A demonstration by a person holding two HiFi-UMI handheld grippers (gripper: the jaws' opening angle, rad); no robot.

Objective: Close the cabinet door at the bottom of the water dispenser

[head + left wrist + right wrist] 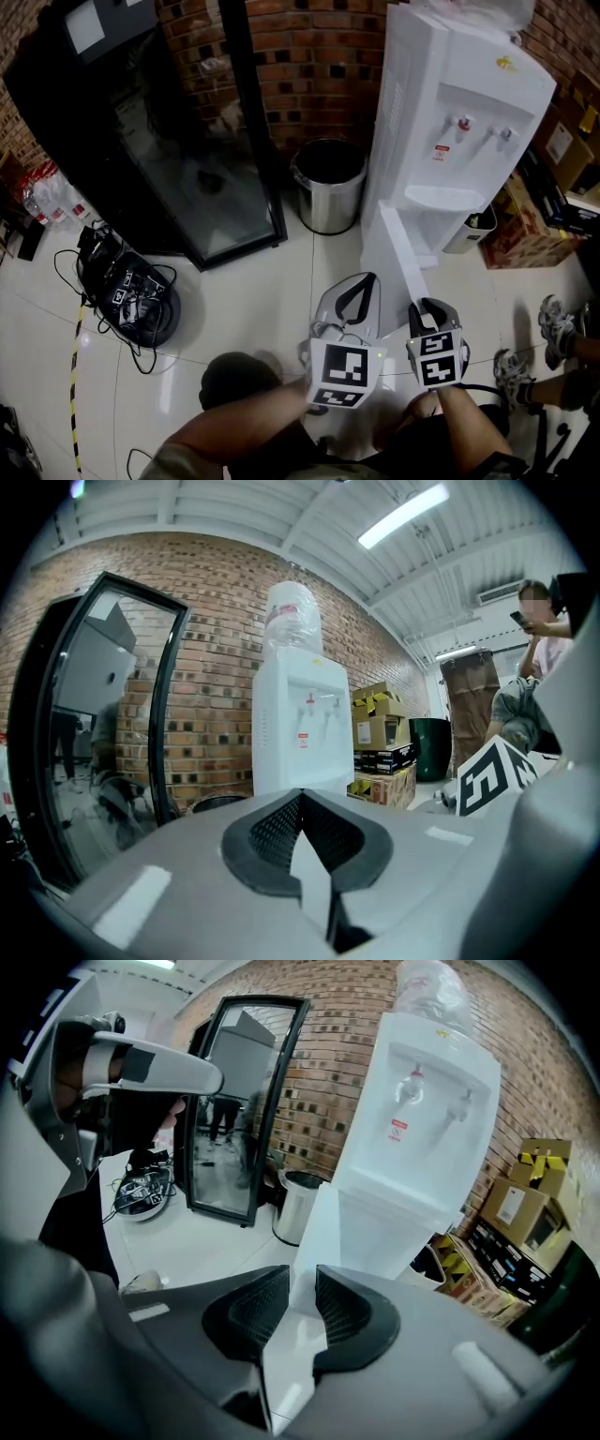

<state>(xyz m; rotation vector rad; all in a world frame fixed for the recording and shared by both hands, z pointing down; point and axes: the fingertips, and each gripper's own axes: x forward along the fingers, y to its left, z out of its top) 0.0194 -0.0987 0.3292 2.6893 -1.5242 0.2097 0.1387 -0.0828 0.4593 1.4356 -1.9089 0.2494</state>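
Low, nr white water dispenser (469, 112): right gripper (300, 1283) clamped on open white cabinet door (401, 262) edge; left gripper (300, 799) clenched, w/ nothing.

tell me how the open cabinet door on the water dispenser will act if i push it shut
The cabinet door is a thin white panel hung at one side, so it should stay rigid and swing lightly. Its free edge sits between the jaws of the right gripper; glossy plastic might slip. The tall water dispenser could rock.

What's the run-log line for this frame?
right gripper: shut on open white cabinet door of white water dispenser | left gripper: shut, empty | task: door not closed
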